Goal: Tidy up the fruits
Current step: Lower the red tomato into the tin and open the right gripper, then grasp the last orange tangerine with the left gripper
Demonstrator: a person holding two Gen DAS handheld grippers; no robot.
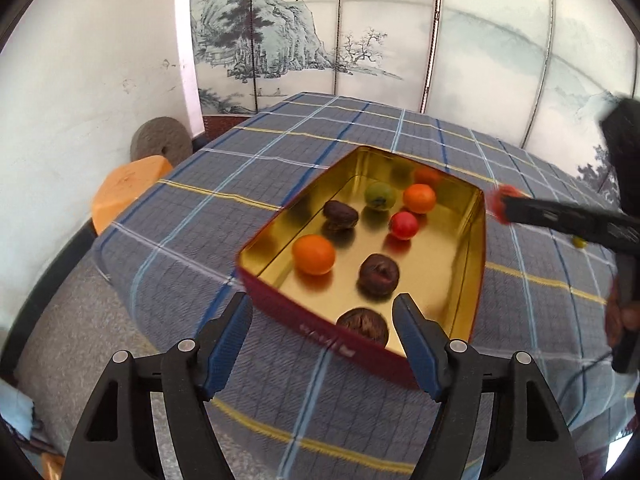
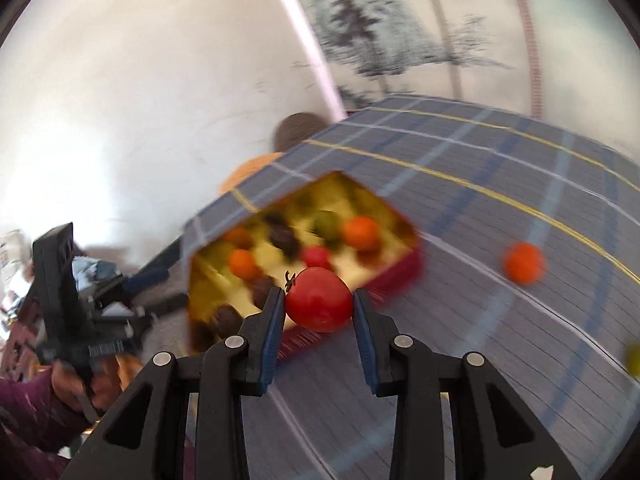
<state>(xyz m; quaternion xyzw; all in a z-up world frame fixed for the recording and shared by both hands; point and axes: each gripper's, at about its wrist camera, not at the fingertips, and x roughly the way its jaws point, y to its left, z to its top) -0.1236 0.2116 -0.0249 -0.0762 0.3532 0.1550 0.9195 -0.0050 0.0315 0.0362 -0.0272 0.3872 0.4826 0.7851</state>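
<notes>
In gold-lined red tin box [image 1: 474,240]: 3 dark brown wrinkled fruits [image 1: 379,273], 2 oranges [image 1: 313,254], 1 red fruit [image 1: 403,225], 1 green [image 1: 380,196]. Left gripper [image 1: 322,322] spread, empty; right gripper [image 2: 318,300] clamped on glossy red tomato [image 2: 319,299].

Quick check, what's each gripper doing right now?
Left gripper: open, holding nothing, above the tin's near edge.
Right gripper: closed on a red tomato.

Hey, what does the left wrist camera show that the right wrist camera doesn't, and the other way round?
Only the left wrist view shows the open, empty left gripper over the near wall of the gold-lined red tin box.

Only the right wrist view shows the right gripper shut on a round red tomato, plus a loose orange fruit on the blue plaid tablecloth.

Both show the box holding orange, red, green and dark brown fruits.
</notes>
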